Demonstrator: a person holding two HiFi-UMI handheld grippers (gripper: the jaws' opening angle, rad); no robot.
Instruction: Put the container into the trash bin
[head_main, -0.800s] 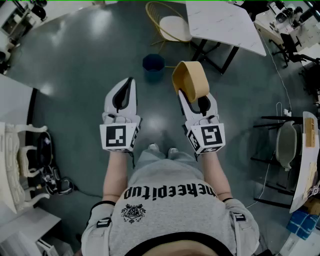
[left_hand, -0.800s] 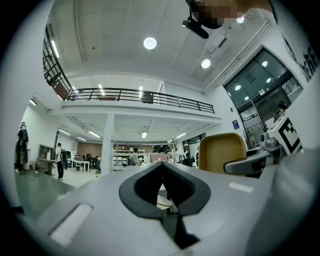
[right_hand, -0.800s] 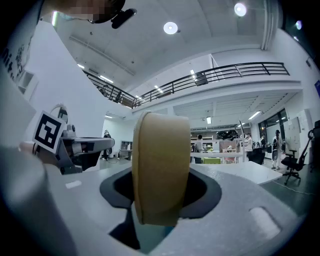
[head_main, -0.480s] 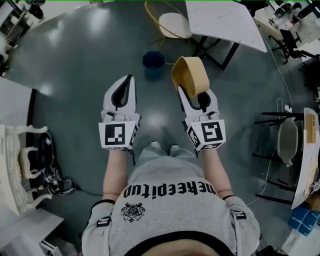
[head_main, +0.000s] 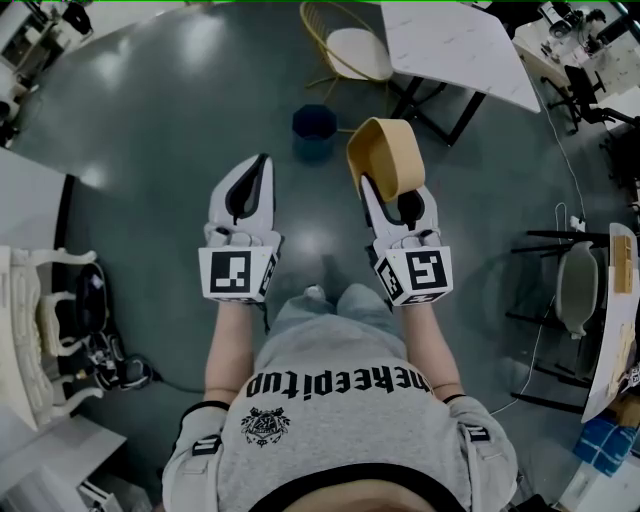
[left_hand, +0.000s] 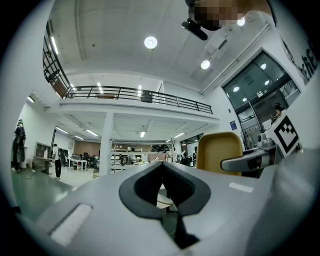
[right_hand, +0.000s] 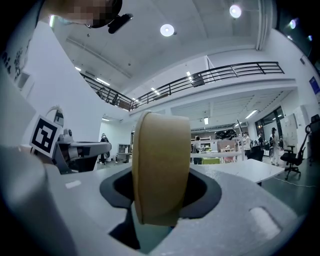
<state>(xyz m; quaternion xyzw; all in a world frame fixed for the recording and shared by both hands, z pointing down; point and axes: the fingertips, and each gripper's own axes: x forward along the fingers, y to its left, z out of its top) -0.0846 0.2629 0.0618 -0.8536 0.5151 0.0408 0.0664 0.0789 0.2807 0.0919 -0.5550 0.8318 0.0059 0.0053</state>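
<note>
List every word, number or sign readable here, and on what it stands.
"mekeepitup": shirt, upside down, first letters uncertain.
Shirt emblem: too small to read.
Left marker, right marker: square patterns, no words.
Blue wall sign: too small to read.
Container: no print.

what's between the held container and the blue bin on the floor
Only bare grey floor, as the head view shows; the container is apart from the bin.
</note>
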